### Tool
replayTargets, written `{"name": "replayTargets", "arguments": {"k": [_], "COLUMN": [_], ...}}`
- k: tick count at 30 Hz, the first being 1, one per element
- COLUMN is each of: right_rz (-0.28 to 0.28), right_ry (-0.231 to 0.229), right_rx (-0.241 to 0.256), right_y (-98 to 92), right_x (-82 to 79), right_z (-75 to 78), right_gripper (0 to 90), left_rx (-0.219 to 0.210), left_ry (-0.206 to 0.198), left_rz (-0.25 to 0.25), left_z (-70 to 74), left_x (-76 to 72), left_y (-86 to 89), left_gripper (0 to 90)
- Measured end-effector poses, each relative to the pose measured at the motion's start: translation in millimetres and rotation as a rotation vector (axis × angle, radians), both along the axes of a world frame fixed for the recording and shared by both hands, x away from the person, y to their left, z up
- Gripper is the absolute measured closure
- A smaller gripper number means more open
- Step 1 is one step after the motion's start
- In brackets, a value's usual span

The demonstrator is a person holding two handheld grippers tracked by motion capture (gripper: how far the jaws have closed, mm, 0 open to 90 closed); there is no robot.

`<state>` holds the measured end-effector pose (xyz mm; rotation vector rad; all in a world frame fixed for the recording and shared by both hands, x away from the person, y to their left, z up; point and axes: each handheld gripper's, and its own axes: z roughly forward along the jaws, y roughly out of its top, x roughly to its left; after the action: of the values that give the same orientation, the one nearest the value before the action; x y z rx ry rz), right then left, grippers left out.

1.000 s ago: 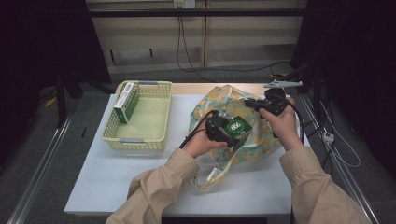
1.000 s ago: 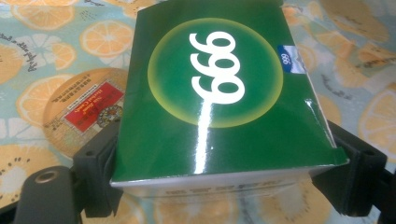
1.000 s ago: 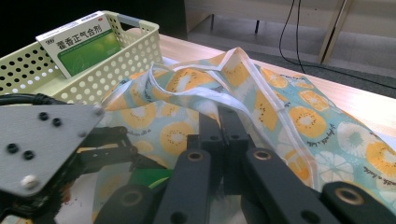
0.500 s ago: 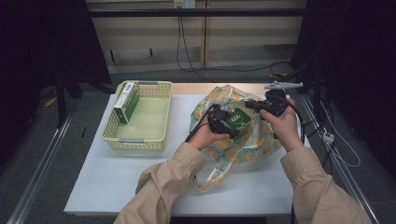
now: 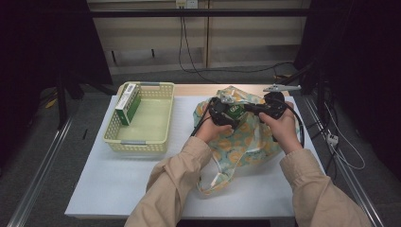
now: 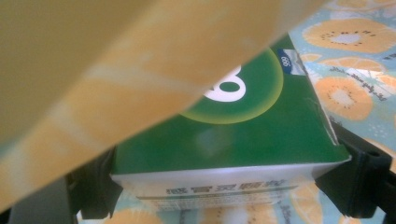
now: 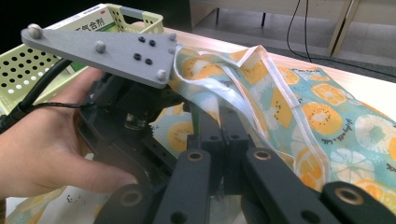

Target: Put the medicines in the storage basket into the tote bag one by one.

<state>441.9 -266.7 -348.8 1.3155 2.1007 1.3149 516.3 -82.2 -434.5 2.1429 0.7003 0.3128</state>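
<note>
A: Our left tongs (image 5: 226,111) clamp the green box (image 5: 235,111) at the mouth of the fruit-print bag (image 5: 246,139); the right tongs (image 5: 257,108) pinch the bag's rim. How do we proceed?

B: We keep the rim lifted and draw the box straight out, clear of the cloth. It's green, with a white side panel, sitting above the worktop (image 5: 142,175).

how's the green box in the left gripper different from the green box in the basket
The held green box sits clamped between the left gripper jaws, partly under the fruit-print bag; the basket box leans free against the left wall of the yellow basket. The held one lies over the bag; the other stands on edge. Both are green and white cartons.
</note>
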Motion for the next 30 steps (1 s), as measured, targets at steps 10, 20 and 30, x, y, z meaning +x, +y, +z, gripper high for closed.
{"name": "replayTargets", "arguments": {"k": [10,20,30], "right_rz": [-0.004,-0.060,-0.074], "right_ry": [0.004,0.006,0.009], "right_rx": [-0.019,-0.005,-0.006], "right_y": [1.3,-10.8,-17.1], "right_x": [4.5,11.6,13.2], "right_z": [0.8,12.9,20.6], "right_gripper": [90.0,90.0,90.0], "left_rx": [-0.016,-0.066,-0.057], "left_ry": [0.087,0.069,0.038], "left_rz": [-0.046,-0.154,-0.190], "left_z": [17.3,49.4,76.0], "left_x": [-20.7,-54.7,-75.9], "left_y": [17.9,46.8,77.2], "left_gripper": [6.0,7.3,7.4]}}
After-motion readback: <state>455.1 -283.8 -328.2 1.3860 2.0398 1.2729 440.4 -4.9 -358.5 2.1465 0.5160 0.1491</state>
